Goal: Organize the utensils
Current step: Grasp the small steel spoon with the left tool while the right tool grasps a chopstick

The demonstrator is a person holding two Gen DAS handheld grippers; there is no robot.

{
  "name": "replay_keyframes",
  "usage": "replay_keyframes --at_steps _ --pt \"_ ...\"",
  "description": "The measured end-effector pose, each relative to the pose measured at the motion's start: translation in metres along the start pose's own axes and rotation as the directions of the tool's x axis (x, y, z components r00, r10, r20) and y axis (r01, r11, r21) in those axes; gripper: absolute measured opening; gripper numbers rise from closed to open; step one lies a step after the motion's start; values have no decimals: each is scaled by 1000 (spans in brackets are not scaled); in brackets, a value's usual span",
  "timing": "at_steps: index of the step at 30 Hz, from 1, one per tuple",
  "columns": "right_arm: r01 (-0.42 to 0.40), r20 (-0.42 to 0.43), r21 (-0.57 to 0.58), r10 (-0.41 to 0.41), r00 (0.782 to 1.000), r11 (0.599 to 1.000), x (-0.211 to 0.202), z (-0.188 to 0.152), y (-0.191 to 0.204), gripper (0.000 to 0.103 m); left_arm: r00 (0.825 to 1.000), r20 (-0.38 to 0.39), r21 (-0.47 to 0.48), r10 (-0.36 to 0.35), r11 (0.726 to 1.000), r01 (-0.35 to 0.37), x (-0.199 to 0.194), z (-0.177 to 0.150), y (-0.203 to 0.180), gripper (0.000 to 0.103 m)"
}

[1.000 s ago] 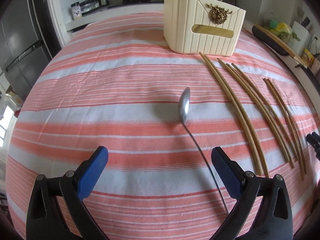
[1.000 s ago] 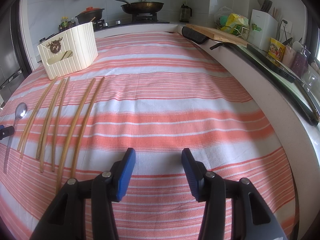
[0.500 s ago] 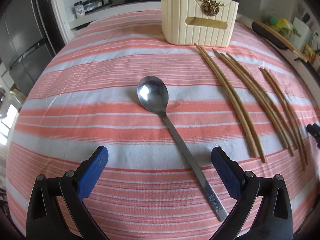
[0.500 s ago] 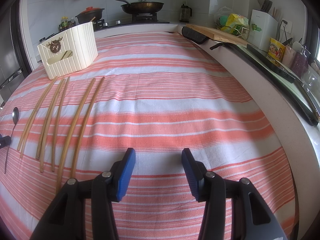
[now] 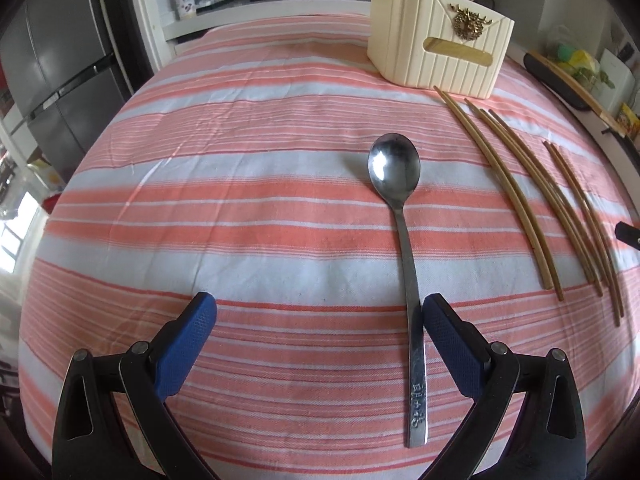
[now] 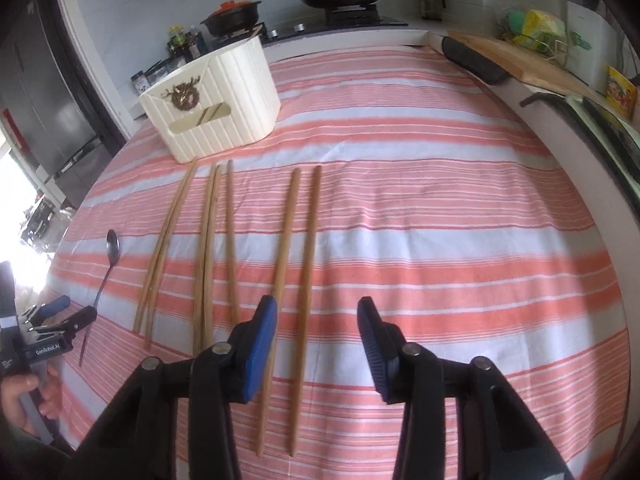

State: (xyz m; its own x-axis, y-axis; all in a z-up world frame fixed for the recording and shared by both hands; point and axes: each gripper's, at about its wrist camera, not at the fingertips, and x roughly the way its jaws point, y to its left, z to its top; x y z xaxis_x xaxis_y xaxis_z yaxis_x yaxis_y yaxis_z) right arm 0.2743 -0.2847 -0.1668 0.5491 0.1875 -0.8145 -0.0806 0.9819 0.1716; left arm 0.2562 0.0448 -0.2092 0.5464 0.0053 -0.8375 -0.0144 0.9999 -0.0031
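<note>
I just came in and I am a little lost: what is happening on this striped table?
A person is sorting utensils with two handheld grippers. The left gripper is open over the spoon handle. The right gripper is closing over the rightmost pair of chopsticks, not yet gripping. Everything lies on the cloth; the cream holder waits behind.

A striped tablecloth carries a steel spoon, wooden chopsticks and a cream holder

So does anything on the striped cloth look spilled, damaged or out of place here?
Nothing stands out. The spoon lies flat, the chopsticks lie in loose rows beside it, and the cream holder stands upright. No spills or breakage show.
</note>
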Motion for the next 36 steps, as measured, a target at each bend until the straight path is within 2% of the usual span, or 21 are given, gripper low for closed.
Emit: replay_keyframes --at_steps 2,5,8,11,13,16,20,24,31,36 --pt "7 -41 -48 -9 999 999 10 2 11 22 1000 -1 9 -5 1000 5 -2 -3 0 102" --pt "42 -102 -86 -50 993 995 26 -1 16 19 1000 -3 24 -17 1000 17 -2 -5 1 102" --pt "117 -87 -117 -127 988 986 26 -2 17 4 999 -8 43 -31 999 32 -4 -7 3 103" --pt "200 -70 -96 -207 976 975 19 -6 11 4 997 -14 26 -81 996 81 -6 -3 12 102" --pt "250 -61 -90 -256 965 964 15 -12 8 7 990 -16 -2 -142 990 142 -7 2 19 102" --pt "231 -60 -77 -235 970 970 10 -17 5 10 980 -24 3 -195 981 195 -5 13 17 102" --pt "179 -90 -119 -191 978 977 10 -18 5 38 987 -27 56 -160 985 161 -2 22 3 102" --pt "149 -135 -182 -175 975 972 12 -17 7 38 988 -39 42 -150 988 152 5 23 -1 102" --pt "87 -228 -224 -139 964 971 21 -8 4 37 988 -46 30 -147 988 149 15 34 -9 102" --pt "91 -237 -272 -159 958 958 32 -1 9 37 998 -37 84 -57 995 60 30 50 -29 98"
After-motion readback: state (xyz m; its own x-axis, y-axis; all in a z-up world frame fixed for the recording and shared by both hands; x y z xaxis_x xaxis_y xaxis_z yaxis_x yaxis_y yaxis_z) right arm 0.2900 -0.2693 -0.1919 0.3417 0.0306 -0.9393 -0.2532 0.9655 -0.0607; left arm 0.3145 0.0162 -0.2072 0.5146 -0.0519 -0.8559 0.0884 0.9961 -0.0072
